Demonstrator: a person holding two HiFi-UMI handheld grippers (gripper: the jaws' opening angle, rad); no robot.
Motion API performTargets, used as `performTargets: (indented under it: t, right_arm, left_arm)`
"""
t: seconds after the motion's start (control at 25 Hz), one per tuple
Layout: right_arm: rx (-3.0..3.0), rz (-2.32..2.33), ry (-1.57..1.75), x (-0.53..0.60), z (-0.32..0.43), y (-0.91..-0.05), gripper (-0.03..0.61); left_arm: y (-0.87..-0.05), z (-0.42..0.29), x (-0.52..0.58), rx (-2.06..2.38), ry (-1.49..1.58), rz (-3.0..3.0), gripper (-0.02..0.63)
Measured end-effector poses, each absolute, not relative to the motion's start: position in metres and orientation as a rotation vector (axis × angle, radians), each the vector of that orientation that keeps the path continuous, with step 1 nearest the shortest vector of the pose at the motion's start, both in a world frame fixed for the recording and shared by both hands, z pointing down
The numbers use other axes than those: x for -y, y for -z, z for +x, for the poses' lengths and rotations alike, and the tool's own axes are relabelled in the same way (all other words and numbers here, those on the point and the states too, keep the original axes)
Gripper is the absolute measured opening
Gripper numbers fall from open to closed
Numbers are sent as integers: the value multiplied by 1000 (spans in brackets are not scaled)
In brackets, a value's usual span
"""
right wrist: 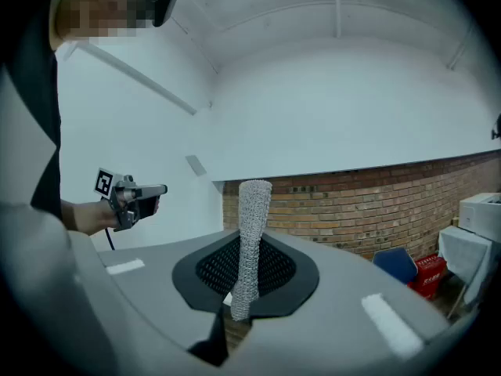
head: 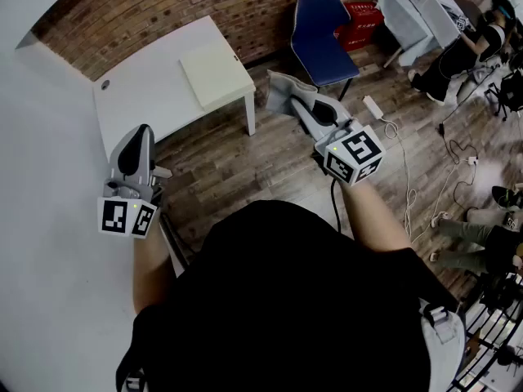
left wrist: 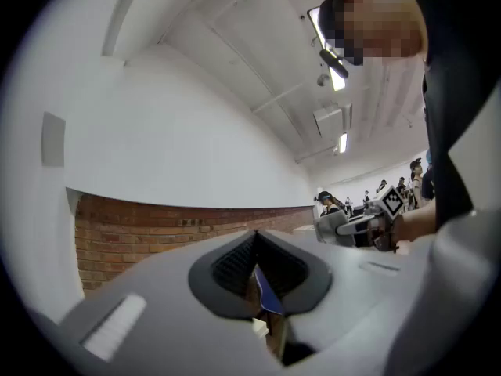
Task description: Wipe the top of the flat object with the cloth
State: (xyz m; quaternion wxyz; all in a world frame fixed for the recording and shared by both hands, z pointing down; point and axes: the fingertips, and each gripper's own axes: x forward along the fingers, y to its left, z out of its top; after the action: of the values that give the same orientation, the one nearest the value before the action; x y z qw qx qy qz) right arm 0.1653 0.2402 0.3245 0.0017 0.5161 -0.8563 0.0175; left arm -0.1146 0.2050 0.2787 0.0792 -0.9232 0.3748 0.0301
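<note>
Head view and both tool views. The flat object was a pale cream, smooth square panel. It lay flush on the right part of a white rectangular tabletop, which stood against a red brick wall on a wood-plank floor. The cloth was a grey strip of coarse, knitted-looking weave, bunched into a narrow column. We found it clamped between the black ribbed pads of the right tool, its free end standing up past the tool's tip. That tool was held out over the floor, tilted towards the tabletop's near right leg, and the cloth was well apart from the panel. The left tool was held lower at the person's left, near the tabletop's near edge and pointing towards it. Its pads were together, with nothing between them. A blue moulded chair and a red crate stood to the right of the tabletop.
</note>
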Motion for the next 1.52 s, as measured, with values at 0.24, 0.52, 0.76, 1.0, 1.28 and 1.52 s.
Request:
performTargets:
  t: [0.24, 0.52, 0.76, 1.0, 1.28, 1.52]
  right_arm:
    - [2652, 1672, -66, -250, 182, -324, 8]
    - [2642, 1686, -84, -241, 197, -329, 8]
    - [2633, 1726, -70, -223, 230, -331, 9]
    - [2629, 1734, -40, -203, 260, -331, 9]
    - [2644, 1735, -54, -189, 279, -338, 9]
    - [2652, 1721, -72, -175, 282, -346, 9]
  left_arm:
    - [-279, -105, -207, -1086, -95, -2786, 2]
    - [-281, -86, -193, -1069, -82, -2805, 2]
    - [-286, -54, -166, -1095, -90, -2800, 2]
    - [-286, -31, -148, -1169, -93, -2765, 2]
    - [-295, -22, -144, -1226, -39, -2746, 2]
    - [-300, -18, -133, -1230, -27, -2741, 2]
